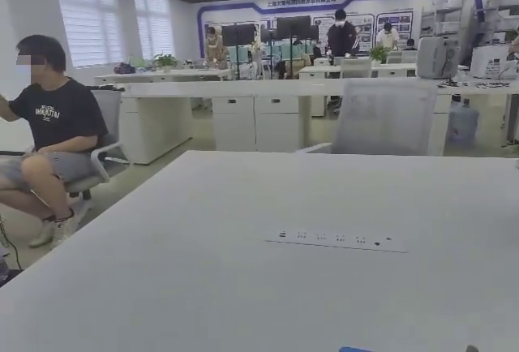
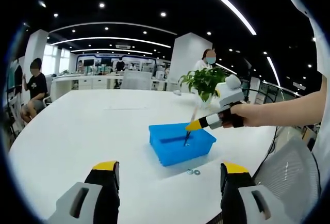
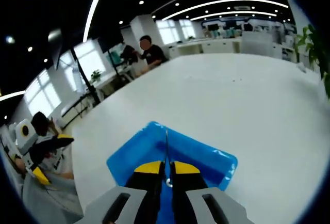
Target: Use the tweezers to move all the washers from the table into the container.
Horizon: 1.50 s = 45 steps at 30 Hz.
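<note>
Left gripper view: shows left gripper (image 2: 170,166) at bottom, jaws spread wide, clamping nothing. Catches right gripper (image 2: 198,125) at frame right, held by a hand (image 2: 242,115), pinched tight on tweezers (image 2: 189,131). Puts tweezers tips down inside blue container (image 2: 180,142), which sits on white table (image 2: 93,131). Finds 2 washers (image 2: 193,172) on table just in front of container, side by side, near left gripper's jaws. Has potted plant (image 2: 203,82) behind container and seated person (image 2: 33,87) far left.

Right gripper view: shows right gripper (image 3: 166,170) with jaws closed together on tweezers (image 3: 166,144), thin shaft pointing ahead over container (image 3: 139,152). Cannot tell whether tweezers tips carry a washer. Catches left gripper (image 3: 51,157) at far left, jaws parted, well apart from container.

Head view: looks out across table (image 1: 203,271), with built-in socket strip (image 1: 336,240) mid-surface and seated person (image 1: 49,125) at left edge.
</note>
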Each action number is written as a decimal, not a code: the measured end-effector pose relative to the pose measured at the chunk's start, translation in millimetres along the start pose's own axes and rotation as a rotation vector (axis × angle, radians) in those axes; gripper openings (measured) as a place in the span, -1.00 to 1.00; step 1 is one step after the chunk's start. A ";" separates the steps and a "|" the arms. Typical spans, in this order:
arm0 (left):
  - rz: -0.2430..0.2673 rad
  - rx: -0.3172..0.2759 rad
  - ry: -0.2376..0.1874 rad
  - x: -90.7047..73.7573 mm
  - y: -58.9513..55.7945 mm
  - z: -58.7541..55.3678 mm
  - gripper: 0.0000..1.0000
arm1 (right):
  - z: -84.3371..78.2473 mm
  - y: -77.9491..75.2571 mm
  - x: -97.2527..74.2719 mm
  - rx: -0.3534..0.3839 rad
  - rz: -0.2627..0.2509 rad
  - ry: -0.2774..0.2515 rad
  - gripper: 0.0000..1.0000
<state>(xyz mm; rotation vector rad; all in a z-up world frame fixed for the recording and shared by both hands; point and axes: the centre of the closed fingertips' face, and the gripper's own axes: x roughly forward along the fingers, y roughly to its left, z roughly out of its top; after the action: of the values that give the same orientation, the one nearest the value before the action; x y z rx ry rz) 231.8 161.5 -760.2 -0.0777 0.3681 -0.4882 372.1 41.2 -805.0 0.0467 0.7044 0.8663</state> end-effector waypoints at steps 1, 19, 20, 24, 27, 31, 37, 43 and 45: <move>0.000 -0.001 0.000 0.0 0.1 0.0 0.63 | -0.2 -0.3 0.8 -0.004 -0.003 0.000 -0.94; -0.003 0.003 0.008 0.0 -0.2 -1.5 0.63 | -1.5 2.9 4.5 -0.066 -0.014 0.006 -0.92; -0.002 0.004 0.009 -0.1 -0.2 -1.6 0.63 | -1.9 3.0 3.7 -0.067 -0.017 0.007 -0.92; 0.000 0.002 0.008 -0.1 0.2 -1.5 0.63 | 1.3 5.4 -2.8 -0.074 -0.019 -0.013 -0.92; -0.002 0.001 0.008 0.2 -0.3 -1.5 0.63 | 7.1 8.6 -10.7 -0.057 -0.014 -0.041 -0.92; -0.004 0.003 0.010 0.6 -0.8 -1.8 0.63 | 15.6 15.2 -21.1 -0.052 0.003 -0.068 -0.92; -0.006 0.003 0.011 0.9 -1.3 -2.1 0.63 | 25.3 34.8 -36.9 -0.070 0.037 -0.100 -0.93; -0.005 0.003 0.011 0.7 -1.3 -2.1 0.63 | 25.2 53.4 -48.9 -0.092 0.077 -0.113 -0.93; -0.005 0.003 0.010 0.7 -1.4 -1.9 0.63 | 23.2 58.3 -50.9 -0.094 0.088 -0.110 -0.93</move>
<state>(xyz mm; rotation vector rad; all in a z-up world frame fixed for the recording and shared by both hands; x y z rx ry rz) 231.1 159.9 -761.9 -0.0730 0.3767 -0.4945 323.6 49.0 -740.8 0.0414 0.5613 0.9730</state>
